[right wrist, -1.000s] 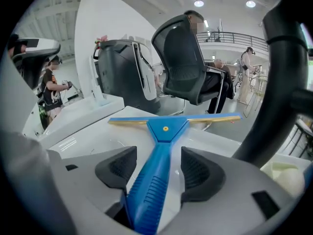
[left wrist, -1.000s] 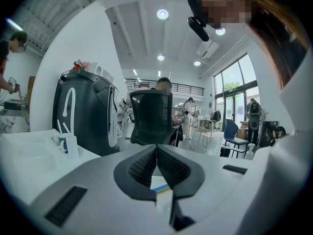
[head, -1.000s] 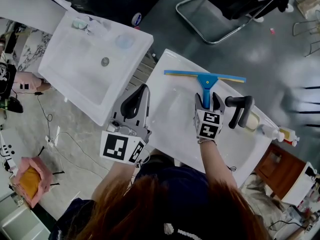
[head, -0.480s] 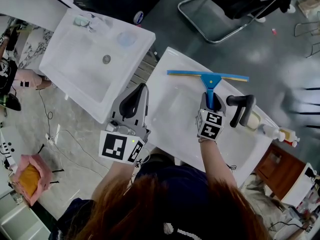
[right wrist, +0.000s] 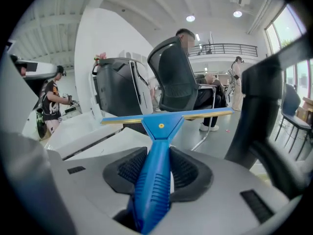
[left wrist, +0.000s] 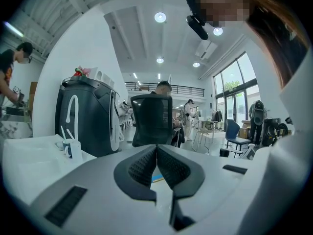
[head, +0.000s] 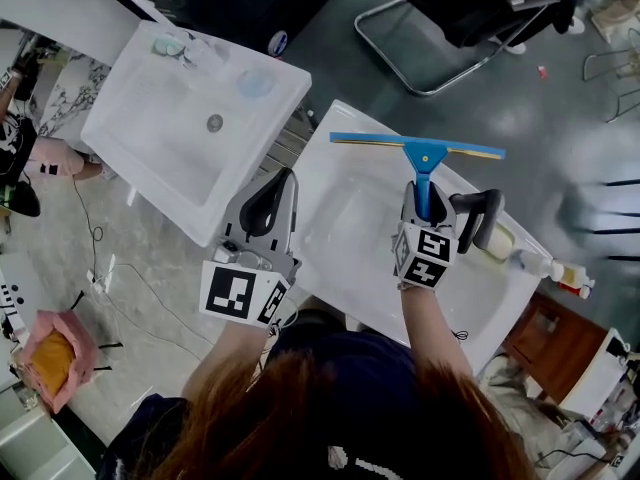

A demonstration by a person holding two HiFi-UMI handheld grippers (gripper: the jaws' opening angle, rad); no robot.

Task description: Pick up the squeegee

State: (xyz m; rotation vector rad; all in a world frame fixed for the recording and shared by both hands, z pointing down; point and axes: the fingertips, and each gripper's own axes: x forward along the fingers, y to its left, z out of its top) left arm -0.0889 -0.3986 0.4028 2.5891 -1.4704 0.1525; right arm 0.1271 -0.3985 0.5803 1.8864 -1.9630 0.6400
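Observation:
The blue squeegee [head: 421, 160] has a long blade with a yellow edge and a ribbed blue handle [right wrist: 155, 173]. My right gripper [head: 424, 208] is shut on that handle, and the blade [right wrist: 166, 116] stands crosswise ahead of the jaws, lifted off the white sink [head: 345, 203]. My left gripper [head: 283, 190] hangs over the gap between the two sinks. Its jaws meet at the tips with nothing between them, as the left gripper view shows at the gripper [left wrist: 157, 151].
A black faucet [head: 478, 218] rises just right of my right gripper. A second white sink [head: 150, 138] with a drain lies to the left, with a cup [left wrist: 72, 148] on its edge. Bottles [head: 560, 268] stand at the right end. A black office chair [right wrist: 178, 80] and people are beyond.
My right gripper closed on the squeegee handle and lifted it; the blade now hangs above the sink's far rim. The left gripper stayed where it was.

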